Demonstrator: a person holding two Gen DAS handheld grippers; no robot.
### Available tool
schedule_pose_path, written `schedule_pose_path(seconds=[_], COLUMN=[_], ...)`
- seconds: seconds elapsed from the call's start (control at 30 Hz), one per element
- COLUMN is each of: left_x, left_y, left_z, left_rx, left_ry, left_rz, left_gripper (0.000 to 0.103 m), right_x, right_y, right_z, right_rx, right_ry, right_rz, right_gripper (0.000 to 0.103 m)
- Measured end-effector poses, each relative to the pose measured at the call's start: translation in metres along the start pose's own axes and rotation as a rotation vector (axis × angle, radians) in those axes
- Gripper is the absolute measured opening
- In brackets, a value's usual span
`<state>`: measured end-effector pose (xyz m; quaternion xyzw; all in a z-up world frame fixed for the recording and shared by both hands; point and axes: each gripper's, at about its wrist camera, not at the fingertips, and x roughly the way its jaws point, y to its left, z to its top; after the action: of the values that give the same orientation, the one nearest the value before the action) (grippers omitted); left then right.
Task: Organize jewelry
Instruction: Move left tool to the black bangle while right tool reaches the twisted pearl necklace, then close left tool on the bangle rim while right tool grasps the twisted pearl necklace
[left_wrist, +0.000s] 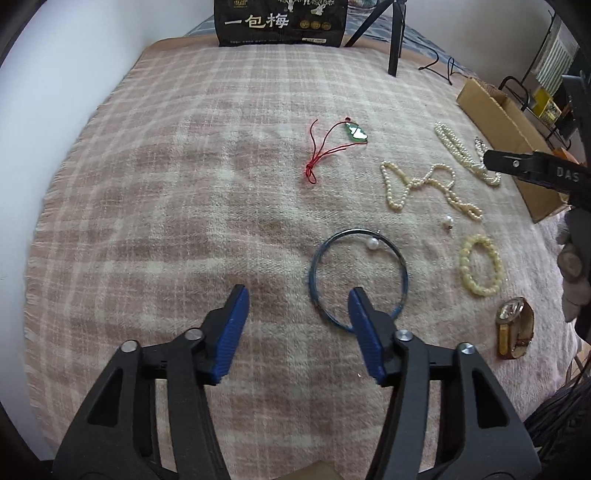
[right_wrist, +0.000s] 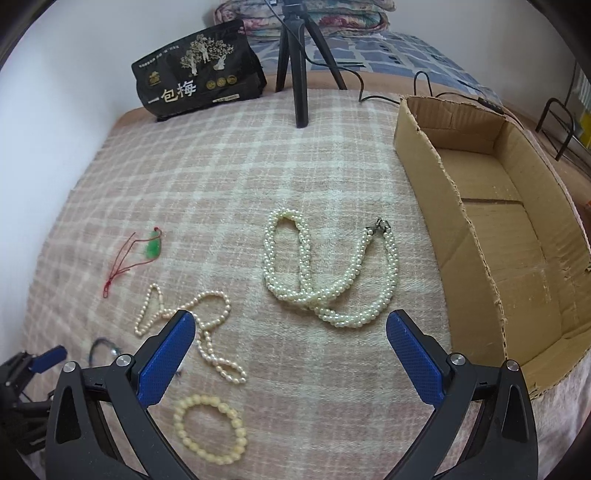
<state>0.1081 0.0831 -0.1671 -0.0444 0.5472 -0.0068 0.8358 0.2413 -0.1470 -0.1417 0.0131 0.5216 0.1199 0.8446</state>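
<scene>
My left gripper (left_wrist: 299, 293) stands open low over the plaid blanket. Its right fingertip lies over a blue wire hoop (left_wrist: 351, 230) that carries a white pearl, and the hoop's left rim sits between the pads, untouched. My right gripper (right_wrist: 291, 317) is open too, just short of a twisted pearl necklace (right_wrist: 328, 291). A thin pearl strand (right_wrist: 207, 332) runs under its left finger. A cream bead bracelet (right_wrist: 240, 428), a jade pendant on red cord (left_wrist: 356, 133), a loose pearl drop (left_wrist: 448, 220) and a gold watch (left_wrist: 515, 325) lie around.
An open cardboard box (right_wrist: 480, 236) stands at the blanket's right side, with nothing in the part I see. A black snack bag (right_wrist: 199, 77), a tripod (right_wrist: 299, 74) and a cable (right_wrist: 384, 98) are at the far end. A white wall runs along the left.
</scene>
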Motion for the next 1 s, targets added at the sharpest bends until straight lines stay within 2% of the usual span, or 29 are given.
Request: schedule_pose_path(seconds=[0.1, 0.2, 0.37, 0.43, 0.53, 0.67, 0.8, 1.0], left_x=[0.01, 0.015, 0.019, 0.019, 0.021, 0.02, 0.019, 0.019], left_y=[0.001, 0.003, 0.002, 0.001, 0.001, 0.003, 0.001, 0.001], left_z=[0.003, 0.004, 0.007, 0.007, 0.011, 0.009, 0.008, 0.008], left_rx=[-0.009, -0.011, -0.014, -0.008, -0.012, -0.012, -0.001, -0.01], left_ry=[0.018, 0.023, 0.019, 0.017, 0.019, 0.017, 0.019, 0.018], left_rz=[0.007, 0.007, 0.011, 0.016, 0.011, 0.015, 0.018, 0.014], left_gripper=[0.045, 0.042, 0.038, 0.032, 0.028, 0.022, 0.011, 0.006], right_x=[0.0, 0.0, 0.012, 0.021, 0.032, 0.04, 0.048, 0.066], right_y=[-0.009, -0.02, -0.027, -0.033, -0.043, -0.04, -0.034, -0.014], right_z=[0.002, 0.004, 0.006, 0.006, 0.007, 0.017, 0.027, 0.041], right_rx=[0.111, 0.236, 0.309, 0.344, 0.412, 0.379, 0.353, 0.226], right_ry=[0.016, 0.045, 0.078, 0.098, 0.119, 0.104, 0.103, 0.087], right_rz=[0.021, 0.063, 0.004, -0.005, -0.003, -0.021, -0.041, -0.135], right_gripper=[0.103, 0.101, 0.097, 0.097, 0.097, 0.097, 0.097, 0.097])
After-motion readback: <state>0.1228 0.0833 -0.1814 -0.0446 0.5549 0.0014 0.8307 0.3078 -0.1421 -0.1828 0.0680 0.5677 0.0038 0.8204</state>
